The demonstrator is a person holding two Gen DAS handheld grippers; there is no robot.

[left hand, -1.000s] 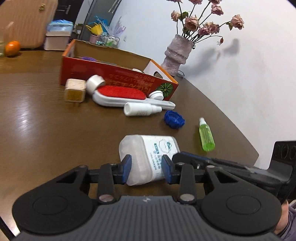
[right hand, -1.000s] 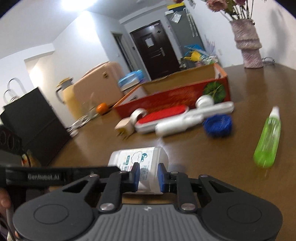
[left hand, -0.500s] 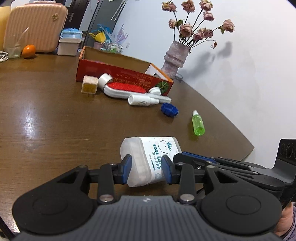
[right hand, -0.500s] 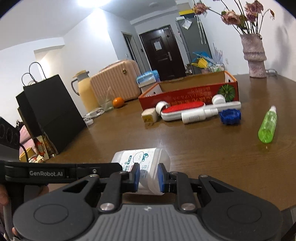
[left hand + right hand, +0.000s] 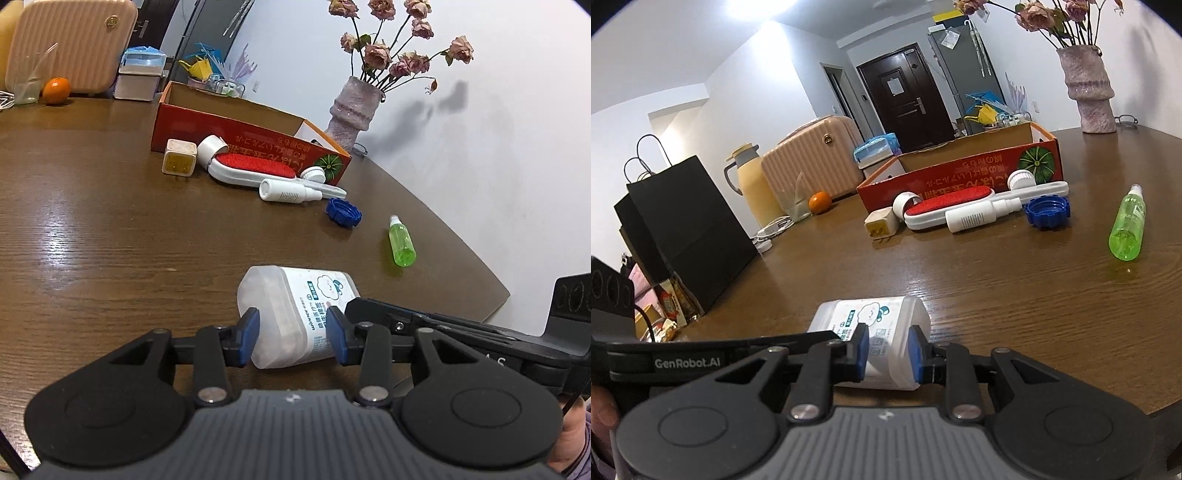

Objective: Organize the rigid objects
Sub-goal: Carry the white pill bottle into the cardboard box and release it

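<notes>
My left gripper (image 5: 293, 338) has its jaws closed on the white jar (image 5: 295, 295), blue pads against both flanks at the jar's frosted end. The jar lies on its side, well short of the red carton (image 5: 236, 133), on the near part of the worktop (image 5: 110, 240). Its long axis seems to run across from one gripper to the other, roughly along the carton's long front wall rather than pointing into it. I cannot tell whether it rests on the wood or hangs just clear.

My right gripper (image 5: 888, 352) takes the other end. Its jaws have just been opening a little, yet the jar is between them and the pads look to be against it, so I read it as a light hold.

The coming move, as I judge it, turns on that sideways lie. The carton stands straight ahead of both jaws, with a lint brush (image 5: 945, 206), a white bottle (image 5: 979, 218) and a blue cap (image 5: 1047, 212) along its front. Neither hand is clearly nearer. The jar has to travel broadside over those things and the wall.
</notes>
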